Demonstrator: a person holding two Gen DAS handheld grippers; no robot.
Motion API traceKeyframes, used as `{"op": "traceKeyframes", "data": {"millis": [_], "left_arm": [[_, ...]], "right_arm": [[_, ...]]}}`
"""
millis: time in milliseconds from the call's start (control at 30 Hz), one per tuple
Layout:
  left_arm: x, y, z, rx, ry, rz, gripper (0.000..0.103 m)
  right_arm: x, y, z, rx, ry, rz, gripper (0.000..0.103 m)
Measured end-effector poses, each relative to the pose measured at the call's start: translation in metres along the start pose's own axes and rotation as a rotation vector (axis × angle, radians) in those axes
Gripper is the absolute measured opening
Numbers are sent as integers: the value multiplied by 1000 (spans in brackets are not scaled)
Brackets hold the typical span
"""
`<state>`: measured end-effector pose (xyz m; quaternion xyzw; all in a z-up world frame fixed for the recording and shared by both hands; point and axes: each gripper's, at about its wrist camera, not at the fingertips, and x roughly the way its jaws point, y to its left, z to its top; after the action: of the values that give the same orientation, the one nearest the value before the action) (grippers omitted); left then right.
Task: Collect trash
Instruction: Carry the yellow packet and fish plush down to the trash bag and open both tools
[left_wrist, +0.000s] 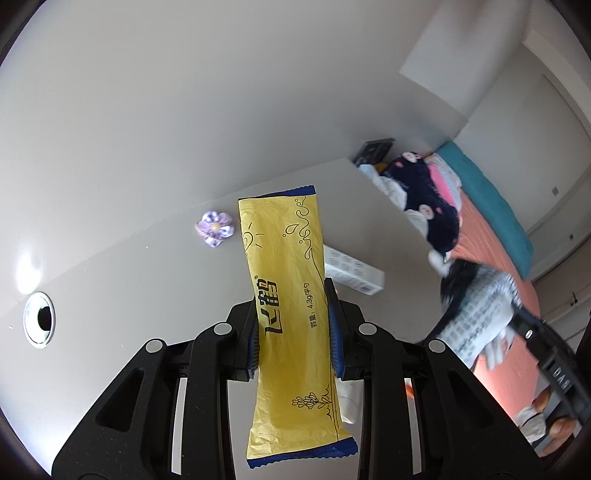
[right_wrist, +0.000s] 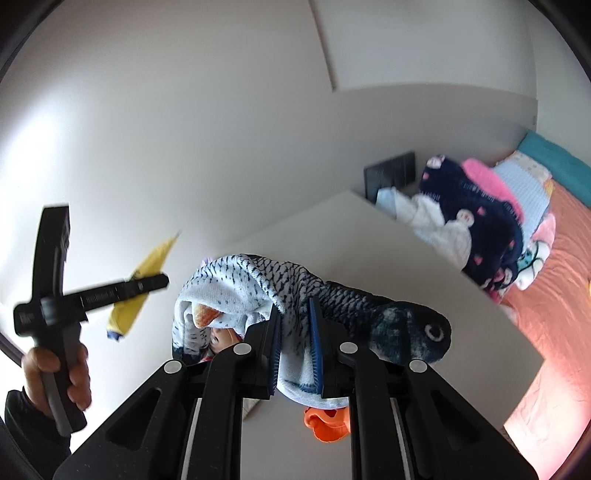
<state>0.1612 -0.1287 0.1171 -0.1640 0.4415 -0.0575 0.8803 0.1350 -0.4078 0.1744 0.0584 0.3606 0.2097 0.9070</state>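
Note:
My left gripper (left_wrist: 293, 325) is shut on a long yellow wrapper (left_wrist: 291, 317) with blue ends and black print, held upright above the white desk (left_wrist: 129, 288). The wrapper (right_wrist: 142, 291) and the left gripper (right_wrist: 147, 284) also show at the left of the right wrist view. My right gripper (right_wrist: 295, 325) is shut on a plush fish toy (right_wrist: 314, 291), white and dark blue with scale print, lifted over the desk (right_wrist: 388, 258). The fish shows blurred at the right of the left wrist view (left_wrist: 476, 306).
A purple flower ornament (left_wrist: 215, 228) and a white box (left_wrist: 351, 271) lie on the desk. A round cable hole (left_wrist: 38, 319) is at its left. An orange object (right_wrist: 327, 424) lies under the fish. A bed (left_wrist: 491, 236) with piled clothes (right_wrist: 469, 218) stands right of the desk.

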Motion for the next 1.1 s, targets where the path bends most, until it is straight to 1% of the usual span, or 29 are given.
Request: {"op": "traceKeyframes", "data": {"millis": [100, 267, 567, 767, 900, 1100], "left_arm": [[-12, -15, -2, 38, -10, -15, 28], [-26, -53, -7, 121, -21, -46, 28], [-27, -133, -27, 281, 2, -142, 28], [-17, -195, -47, 392, 34, -214, 29], [-13, -234, -66, 465, 65, -262, 29], [-1, -289, -96, 569, 119, -334, 29]], "right_arm": [[-22, -5, 3, 10, -40, -15, 15], [-57, -20, -1, 44, -84, -38, 15], [-113, -56, -21, 114, -154, -118, 15], [-154, -91, -47, 181, -192, -208, 15], [-183, -117, -68, 235, -210, -271, 15], [-213, -152, -101, 314, -208, -358, 15]]}}
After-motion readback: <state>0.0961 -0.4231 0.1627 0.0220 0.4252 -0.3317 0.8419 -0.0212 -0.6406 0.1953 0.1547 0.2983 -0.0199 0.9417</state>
